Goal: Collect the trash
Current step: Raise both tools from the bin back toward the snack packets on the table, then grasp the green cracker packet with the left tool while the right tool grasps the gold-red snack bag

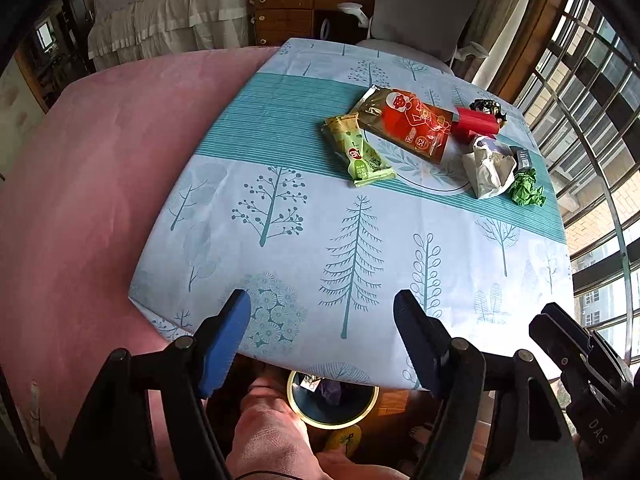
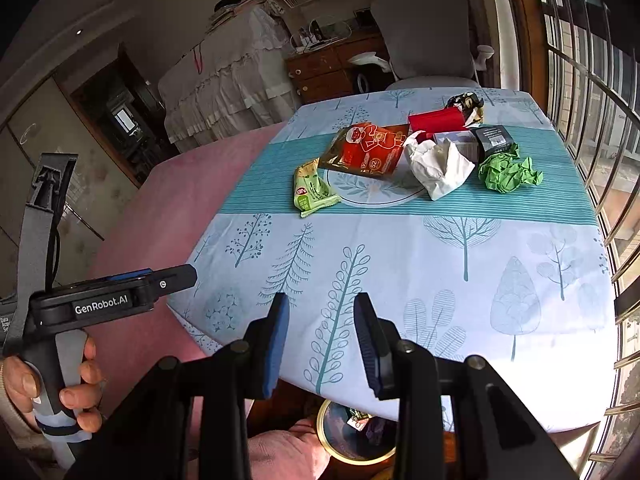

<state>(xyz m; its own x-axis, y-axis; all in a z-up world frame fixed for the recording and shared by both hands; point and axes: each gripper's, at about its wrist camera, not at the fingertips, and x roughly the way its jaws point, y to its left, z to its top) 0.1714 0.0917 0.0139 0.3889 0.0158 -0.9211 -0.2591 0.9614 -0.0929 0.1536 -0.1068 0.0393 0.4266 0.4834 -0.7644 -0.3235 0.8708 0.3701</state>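
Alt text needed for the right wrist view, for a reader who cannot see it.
The right gripper, fingers apart and empty, hangs over a tree-print tablecloth. Farther off lie a green snack wrapper, a red packet, white crumpled paper and green crumpled paper. A bin sits below the table's near edge.

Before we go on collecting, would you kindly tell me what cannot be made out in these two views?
- Trash bin contents: both wrist views, mostly hidden by the table's edge and the grippers.
- Dark box: print too small; in the left wrist view hidden behind the crumpled white paper.
- Black crumpled wrapper: partly behind the red box.
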